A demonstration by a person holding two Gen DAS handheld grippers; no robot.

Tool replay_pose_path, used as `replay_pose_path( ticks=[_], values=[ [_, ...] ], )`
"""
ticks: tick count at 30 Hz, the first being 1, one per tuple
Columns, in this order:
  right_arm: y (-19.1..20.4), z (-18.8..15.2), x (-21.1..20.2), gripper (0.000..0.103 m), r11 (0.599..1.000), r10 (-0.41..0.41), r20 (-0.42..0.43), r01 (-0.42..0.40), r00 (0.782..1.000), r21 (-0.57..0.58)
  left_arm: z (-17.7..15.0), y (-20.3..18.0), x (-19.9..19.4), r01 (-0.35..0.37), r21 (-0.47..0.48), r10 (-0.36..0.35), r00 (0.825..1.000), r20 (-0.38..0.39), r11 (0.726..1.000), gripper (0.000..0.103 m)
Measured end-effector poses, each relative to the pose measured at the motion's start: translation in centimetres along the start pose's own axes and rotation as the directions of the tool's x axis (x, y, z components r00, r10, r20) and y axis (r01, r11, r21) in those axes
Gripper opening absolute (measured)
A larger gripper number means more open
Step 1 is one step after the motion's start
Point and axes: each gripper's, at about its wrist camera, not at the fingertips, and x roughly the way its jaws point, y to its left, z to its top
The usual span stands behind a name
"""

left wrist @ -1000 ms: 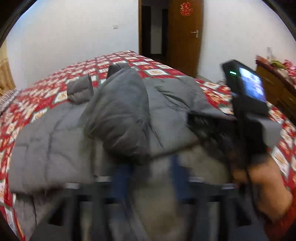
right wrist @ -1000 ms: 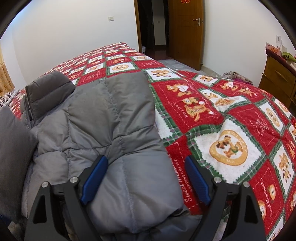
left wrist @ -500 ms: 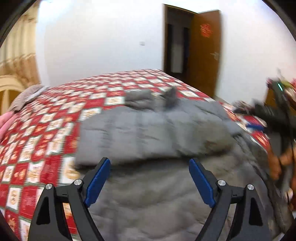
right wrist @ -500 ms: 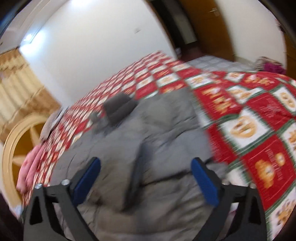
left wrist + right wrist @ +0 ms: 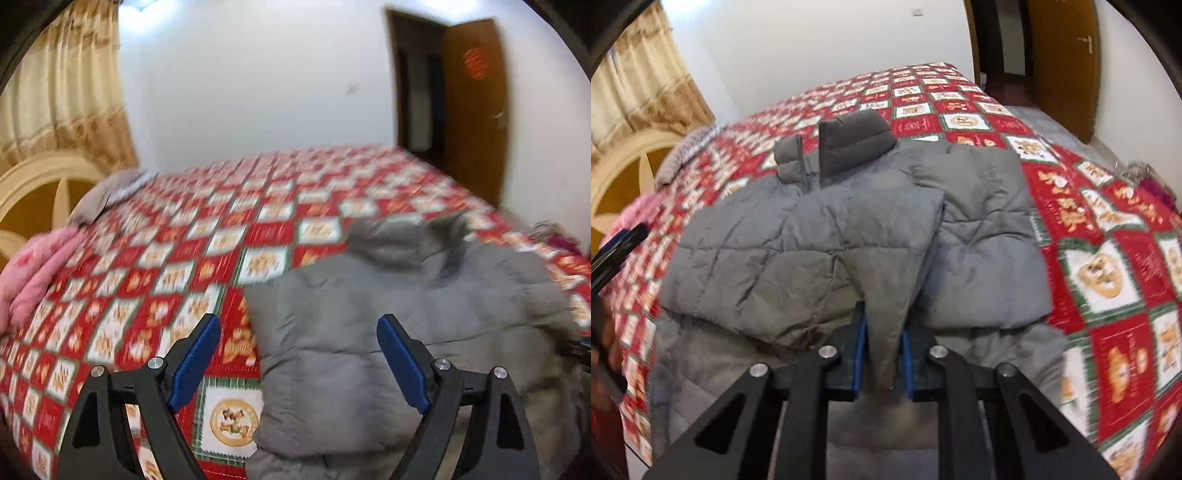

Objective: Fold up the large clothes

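Note:
A grey puffer jacket (image 5: 820, 236) lies on the bed with both sleeves folded in over its body, collar at the far end. My right gripper (image 5: 882, 354) is shut on the cuff end of the sleeve (image 5: 886, 314) that lies across the front. In the left wrist view the jacket (image 5: 406, 325) fills the lower right. My left gripper (image 5: 299, 362) is open and empty, above the jacket's left edge and the quilt.
The bed is covered by a red, white and green patterned quilt (image 5: 1108, 258). A pink blanket (image 5: 37, 266) and a grey pillow (image 5: 107, 192) lie by the headboard (image 5: 40, 184) at the left. A wooden door (image 5: 472, 107) stands open at the far right.
My right gripper went from open over the jacket to shut on the sleeve end. My left gripper let go of the sleeve, opened and swung left. Both sleeves now lie folded in.

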Motion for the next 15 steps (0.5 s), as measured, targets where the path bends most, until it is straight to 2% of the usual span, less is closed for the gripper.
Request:
replay_pose_path(
  ticks=[2, 4, 6, 9, 12, 14, 15],
  values=[
    [-0.6, -0.4, 0.9, 0.019, 0.997, -0.068, -0.012, 0.067, 0.998, -0.036, -1.5, 0.0, 2.9, -0.045, -0.034, 0.042, 0.995, -0.089, 0.998, 0.087],
    [-1.3, -1.0, 2.3, 0.019, 0.996, -0.078, -0.034, 0.077, 0.996, -0.036, -3.5, 0.1, 5.0, -0.065, -0.058, 0.055, 0.986, -0.156, 0.996, 0.087],
    [-2.7, -1.6, 2.7, 0.021, 0.998, -0.056, -0.039, 0.055, 0.998, -0.013, -5.1, 0.2, 5.9, -0.066, -0.065, 0.055, 0.984, -0.168, 0.996, 0.087],
    [-2.8, -1.5, 3.6, 0.022, 0.998, -0.060, -0.032, 0.059, 0.998, -0.018, -6.9, -0.4, 6.5, -0.093, -0.034, 0.087, 0.986, -0.140, 0.995, 0.088],
    [-3.1, -1.5, 4.2, 0.021, 0.998, -0.058, -0.019, 0.058, 0.998, 0.002, -6.9, -0.4, 7.4, -0.088, -0.040, 0.080, 0.982, -0.169, 0.995, 0.090],
    [-3.2, -1.5, 4.4, 0.021, 0.998, -0.053, -0.003, 0.053, 0.999, 0.018, -6.8, -0.3, 8.0, -0.101, -0.045, 0.091, 0.978, -0.188, 0.994, 0.100],
    [-3.3, -1.7, 4.2, 0.022, 0.998, -0.053, -0.002, 0.053, 0.999, 0.019, -6.8, -0.1, 8.1, -0.114, -0.051, 0.102, 0.976, -0.195, 0.992, 0.101]
  ],
)
